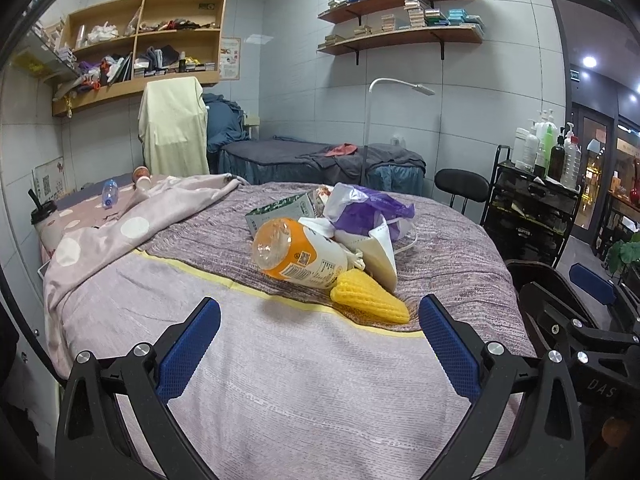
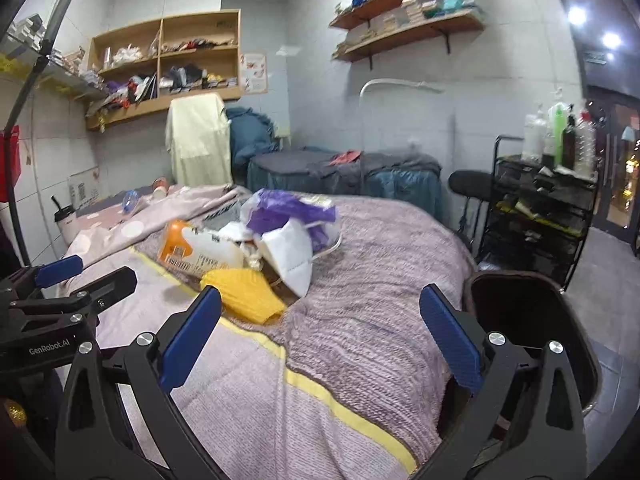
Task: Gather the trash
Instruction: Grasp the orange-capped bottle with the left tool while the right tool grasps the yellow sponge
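A pile of trash lies on the bed (image 1: pixel 280 360): an orange-and-white plastic bottle (image 1: pixel 298 254), a yellow foam net (image 1: pixel 370 298), a white face mask (image 1: pixel 380 252), a purple plastic bag (image 1: pixel 368 208) and a green-white carton (image 1: pixel 280 214). My left gripper (image 1: pixel 320 320) is open and empty, just short of the pile. My right gripper (image 2: pixel 320 312) is open and empty; its left finger (image 2: pixel 192 332) is near the foam net (image 2: pixel 244 294). The bottle (image 2: pixel 200 250), mask (image 2: pixel 292 254) and bag (image 2: pixel 288 210) lie beyond. A dark bin (image 2: pixel 532 320) stands at the bed's right edge.
A clear bottle (image 1: pixel 109 194) and a cup (image 1: pixel 142 178) lie at the bed's far left, near a spotted blanket (image 1: pixel 132 224). A black trolley with bottles (image 1: pixel 536 200), a stool (image 1: pixel 462 186), a floor lamp (image 1: pixel 370 128) and a second bed (image 1: pixel 320 160) stand behind.
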A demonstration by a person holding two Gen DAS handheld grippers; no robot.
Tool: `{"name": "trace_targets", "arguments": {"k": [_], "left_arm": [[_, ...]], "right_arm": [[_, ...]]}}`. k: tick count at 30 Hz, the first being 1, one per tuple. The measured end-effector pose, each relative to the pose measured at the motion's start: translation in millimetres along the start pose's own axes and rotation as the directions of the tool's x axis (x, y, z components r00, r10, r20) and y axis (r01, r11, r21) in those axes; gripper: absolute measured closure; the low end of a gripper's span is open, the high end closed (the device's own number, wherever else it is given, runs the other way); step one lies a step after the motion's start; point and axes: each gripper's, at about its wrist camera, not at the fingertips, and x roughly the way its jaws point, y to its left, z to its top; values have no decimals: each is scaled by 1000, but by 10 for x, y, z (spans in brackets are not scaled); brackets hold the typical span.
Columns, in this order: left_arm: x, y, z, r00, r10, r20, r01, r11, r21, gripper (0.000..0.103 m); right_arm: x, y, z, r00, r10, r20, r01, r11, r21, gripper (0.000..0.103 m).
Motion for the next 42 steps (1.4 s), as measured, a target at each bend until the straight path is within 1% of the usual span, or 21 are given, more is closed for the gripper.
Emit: {"name": "trace_targets", "arguments": {"k": [3, 6, 9, 11, 13, 15, 16, 19, 22, 24, 26, 29, 30, 31, 32, 34, 35, 36, 37, 38, 42], "left_arm": [[119, 78, -16, 998, -10, -54, 10, 1000, 1, 6], [271, 187, -7, 992, -30, -123, 29, 1000, -8, 6], [461, 362, 32, 979, -63, -193, 52, 997, -58, 6], [584, 482, 83, 971, -89, -223, 68, 992, -102, 6], [678, 559, 141, 967, -98, -234, 73, 991, -115, 6], [776, 584, 227, 964, -98, -249, 78, 993, -91, 6], [822, 582, 278, 960, -105, -260, 89, 993, -73, 6], [1023, 619, 418, 938, -149, -312, 141, 989, -48, 6], [1228, 688, 507, 918, -188, -348, 177, 982, -63, 6], [1312, 692, 529, 917, -187, -352, 176, 982, -65, 6], [1387, 661, 516, 911, -205, -356, 186, 979, -88, 6], [1451, 640, 470, 918, -205, -340, 171, 977, -127, 6], [1467, 630, 462, 923, -200, -329, 162, 977, -140, 6], [1479, 629, 462, 927, -202, -316, 160, 975, -156, 6], [1492, 623, 471, 928, -207, -309, 161, 973, -167, 6], [1512, 606, 483, 933, -209, -292, 159, 969, -187, 7], [1513, 592, 488, 936, -209, -282, 157, 968, -195, 12], [1520, 579, 496, 937, -211, -279, 159, 967, -198, 23], [1521, 573, 497, 935, -224, -275, 171, 964, -204, 29], [1517, 561, 502, 934, -233, -270, 178, 961, -214, 32], [1470, 545, 522, 943, -225, -244, 170, 959, -227, 35]], "right_arm": [[205, 58, 28, 994, 62, -94, -67, 996, -53, 5], [418, 201, 51, 978, 108, -179, -134, 981, -140, 5], [646, 369, 95, 958, 142, -250, -198, 955, -219, 5], [800, 489, 124, 943, 164, -289, -242, 934, -261, 6], [971, 586, 151, 933, 155, -325, -258, 918, -300, 11], [1145, 658, 183, 915, 149, -376, -278, 907, -318, 15], [1232, 682, 196, 904, 154, -399, -294, 901, -318, 19], [1418, 762, 217, 882, 152, -447, -325, 883, -340, 21], [1549, 853, 226, 876, 123, -466, -326, 863, -386, 21], [1646, 934, 211, 872, 104, -478, -329, 848, -416, 24], [1719, 983, 180, 871, 82, -485, -325, 836, -442, 25], [1872, 993, 150, 859, 67, -507, -323, 840, -436, 33], [1917, 982, 140, 853, 72, -517, -329, 843, -425, 40], [1964, 963, 127, 843, 82, -532, -340, 847, -408, 51], [1998, 941, 119, 834, 92, -544, -349, 851, -392, 56], [2021, 899, 125, 825, 110, -554, -359, 859, -365, 75], [2024, 877, 132, 826, 113, -552, -357, 863, -358, 80], [2019, 858, 142, 828, 117, -549, -356, 866, -351, 85], [2012, 836, 154, 830, 124, -543, -354, 870, -342, 87], [1998, 811, 163, 833, 128, -538, -351, 874, -336, 88], [1948, 735, 221, 843, 152, -516, -346, 888, -303, 90]]}}
